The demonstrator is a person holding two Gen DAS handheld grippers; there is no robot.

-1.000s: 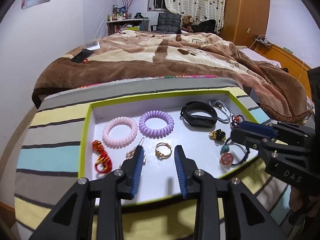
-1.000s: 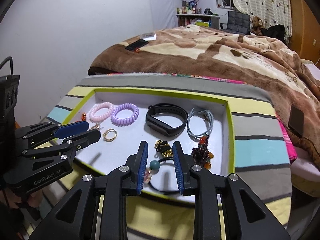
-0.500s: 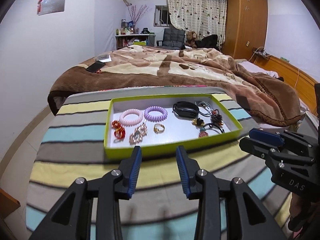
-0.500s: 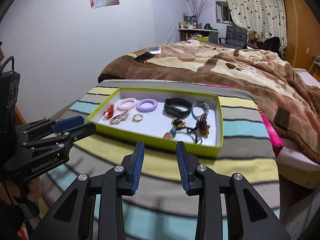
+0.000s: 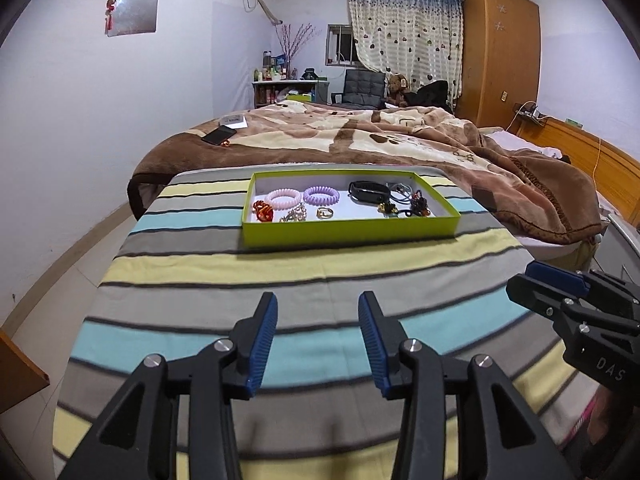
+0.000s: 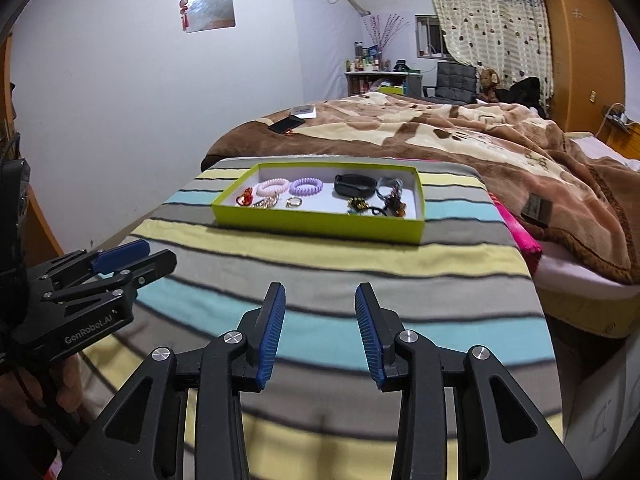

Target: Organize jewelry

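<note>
A lime-green tray [image 5: 348, 232] [image 6: 320, 225] with a white floor rests on the striped cloth, far ahead of both grippers. Inside lie a pink coil hair tie [image 5: 284, 198] [image 6: 273, 187], a purple coil hair tie [image 5: 321, 195] [image 6: 306, 186], a black wristband [image 5: 369, 191] [image 6: 354, 185], a gold ring [image 5: 325, 212] [image 6: 294, 201], a red ornament [image 5: 263, 209] and dark hair ties with beads [image 5: 416, 202]. My left gripper [image 5: 318, 302] hangs over the near stripes, jaws opening, nothing between them. My right gripper [image 6: 320, 290] is likewise empty, jaws opening; it also shows at the right edge of the left wrist view.
The striped cloth [image 5: 280, 280] covers a table that ends at the bed on the right. A brown patterned blanket [image 5: 360, 136] covers the bed, with a black phone [image 5: 219, 135] on it. A wooden wardrobe [image 5: 500, 56], a dark chair and a cluttered shelf stand at the back.
Both grippers have pulled back from over the tray to the near part of the cloth, and their jaws stand wider. The jewelry lies in the tray as before.
</note>
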